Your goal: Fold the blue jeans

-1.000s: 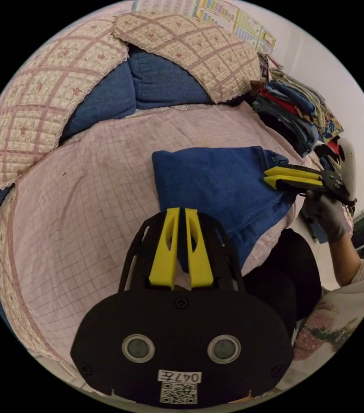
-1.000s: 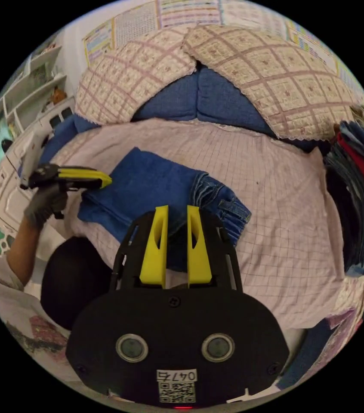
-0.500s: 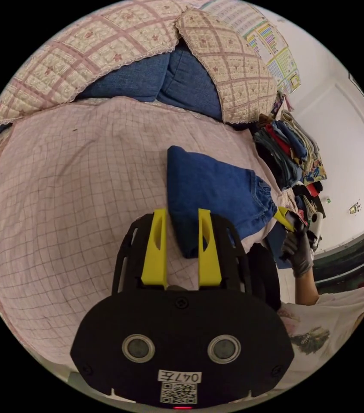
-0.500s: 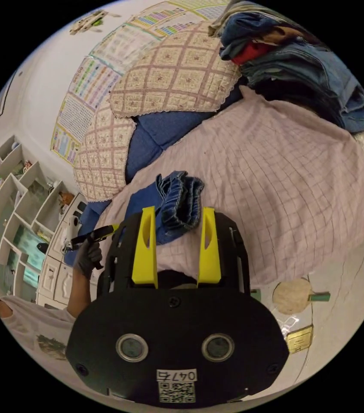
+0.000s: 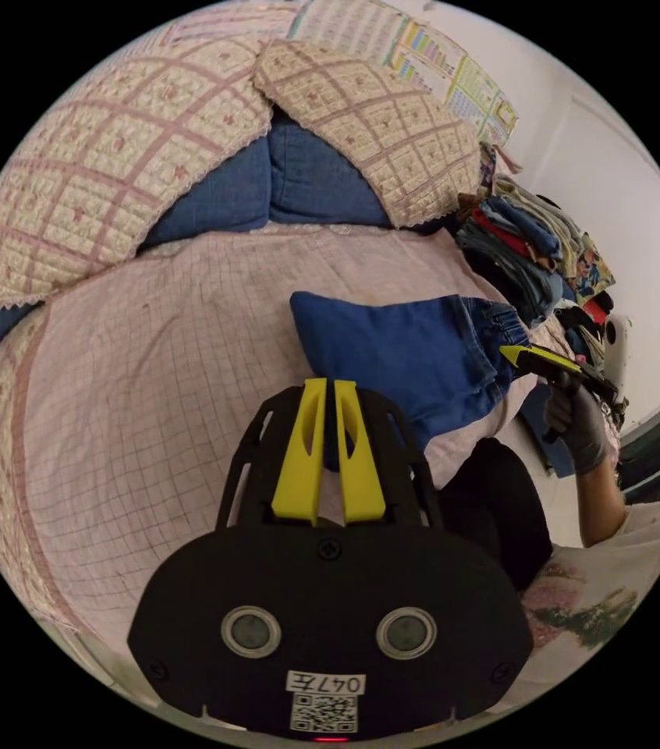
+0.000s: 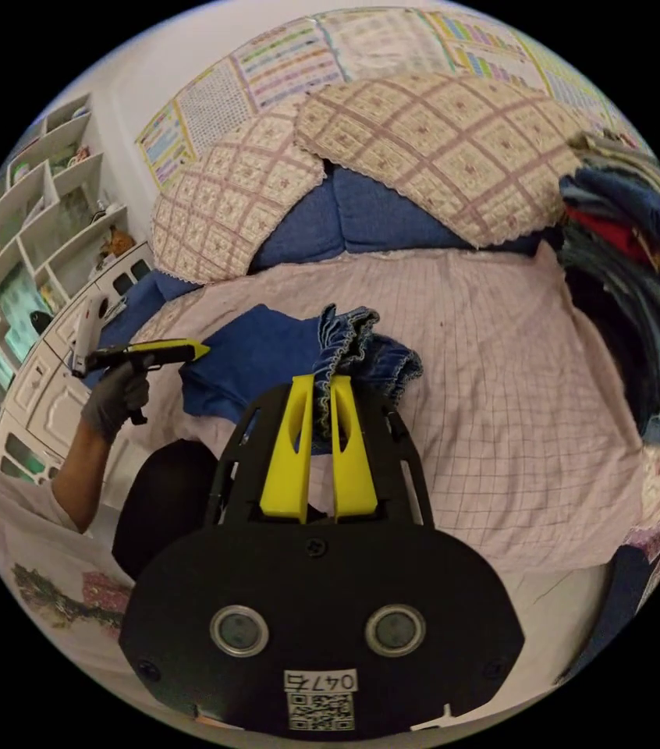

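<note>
— Both jaws have closed since before: left gripper (image 5: 328, 441) pinches the jeans' (image 5: 408, 355) folded edge, right gripper (image 6: 319, 441) pinches the waistband.
— Soft, heavy denim, on the sofa (image 5: 150, 351).

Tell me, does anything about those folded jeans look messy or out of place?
Mostly tidy. The blue jeans lie folded on the checked cover, but the gathered waistband end is bunched and ruffled where the right gripper pinches it, not flat.
</note>
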`<act>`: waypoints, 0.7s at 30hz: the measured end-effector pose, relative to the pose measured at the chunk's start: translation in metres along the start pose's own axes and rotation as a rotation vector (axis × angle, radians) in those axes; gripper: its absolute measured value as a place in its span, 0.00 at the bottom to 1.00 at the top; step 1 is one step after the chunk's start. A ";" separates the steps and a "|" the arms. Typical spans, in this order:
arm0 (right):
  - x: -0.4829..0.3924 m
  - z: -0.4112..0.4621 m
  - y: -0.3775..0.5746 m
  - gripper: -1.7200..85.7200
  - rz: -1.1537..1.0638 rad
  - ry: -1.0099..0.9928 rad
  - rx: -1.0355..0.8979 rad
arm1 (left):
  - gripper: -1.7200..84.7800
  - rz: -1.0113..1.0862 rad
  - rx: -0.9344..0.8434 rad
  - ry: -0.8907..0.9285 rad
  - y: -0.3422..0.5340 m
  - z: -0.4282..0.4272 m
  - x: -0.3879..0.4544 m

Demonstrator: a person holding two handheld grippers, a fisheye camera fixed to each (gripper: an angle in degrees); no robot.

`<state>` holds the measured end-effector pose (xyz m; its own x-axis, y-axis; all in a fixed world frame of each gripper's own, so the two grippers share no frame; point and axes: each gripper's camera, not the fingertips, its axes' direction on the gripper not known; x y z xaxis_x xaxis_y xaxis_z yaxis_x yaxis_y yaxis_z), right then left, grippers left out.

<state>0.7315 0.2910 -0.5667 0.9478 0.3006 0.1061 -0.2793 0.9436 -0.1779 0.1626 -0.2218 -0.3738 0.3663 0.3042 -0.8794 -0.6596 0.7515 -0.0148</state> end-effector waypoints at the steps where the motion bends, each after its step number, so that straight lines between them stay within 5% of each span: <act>1: -0.004 -0.004 0.001 0.03 -0.004 0.004 0.011 | 0.01 0.026 0.027 -0.019 0.002 -0.010 0.007; 10: -0.032 -0.041 0.023 0.04 -0.046 0.117 0.049 | 0.01 0.210 0.080 -0.111 -0.007 -0.035 0.062; 13: -0.017 -0.029 0.034 0.07 0.061 -0.052 -0.062 | 0.01 0.197 0.009 -0.132 0.001 -0.022 0.059; 21: 0.021 -0.037 0.050 0.16 0.358 -0.113 0.044 | 0.01 0.163 -0.012 -0.124 0.020 -0.034 0.051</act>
<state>0.7435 0.3391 -0.6091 0.7668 0.6236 0.1521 -0.5985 0.7803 -0.1816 0.1459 -0.2117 -0.4355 0.3310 0.4916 -0.8055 -0.7244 0.6794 0.1169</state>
